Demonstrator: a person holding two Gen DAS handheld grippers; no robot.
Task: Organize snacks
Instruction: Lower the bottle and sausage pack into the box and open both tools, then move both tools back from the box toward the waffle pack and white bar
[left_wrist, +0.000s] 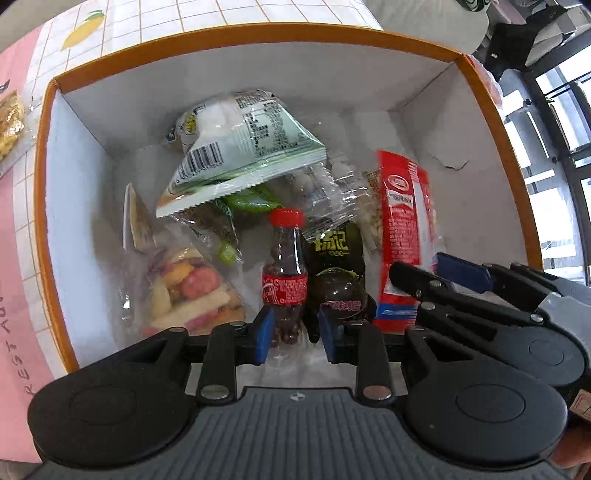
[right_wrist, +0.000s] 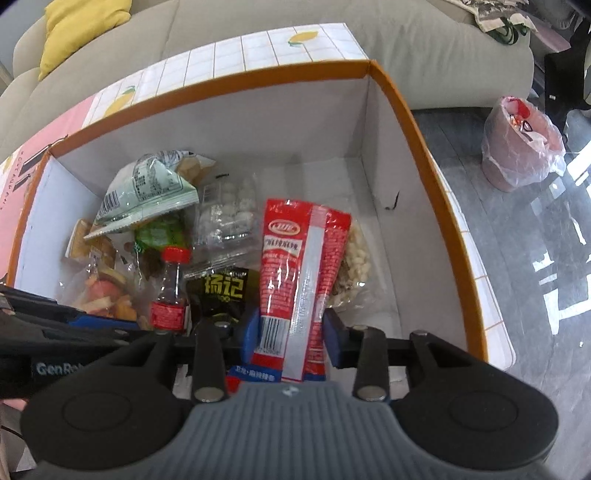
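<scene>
An orange-rimmed white box (left_wrist: 258, 33) (right_wrist: 402, 107) holds several snack packs. My left gripper (left_wrist: 293, 332) is shut on a small cola-bottle candy pack (left_wrist: 285, 273), red cap up, just above the box floor; it also shows in the right wrist view (right_wrist: 170, 295). My right gripper (right_wrist: 291, 336) is shut on a red and white snack packet (right_wrist: 299, 273), held over the box's right part; the packet shows in the left wrist view (left_wrist: 404, 236). A green-white bag (left_wrist: 243, 147), a fruit-candy bag (left_wrist: 192, 291) and a dark pack (left_wrist: 338, 273) lie inside.
The box stands on a pink and white tiled cloth (left_wrist: 22, 206) (right_wrist: 258, 48). A yellowish snack pack (left_wrist: 9, 122) lies left of the box. A sofa with a yellow cushion (right_wrist: 77, 26) is behind. A pink bin (right_wrist: 517, 144) stands on the floor at right.
</scene>
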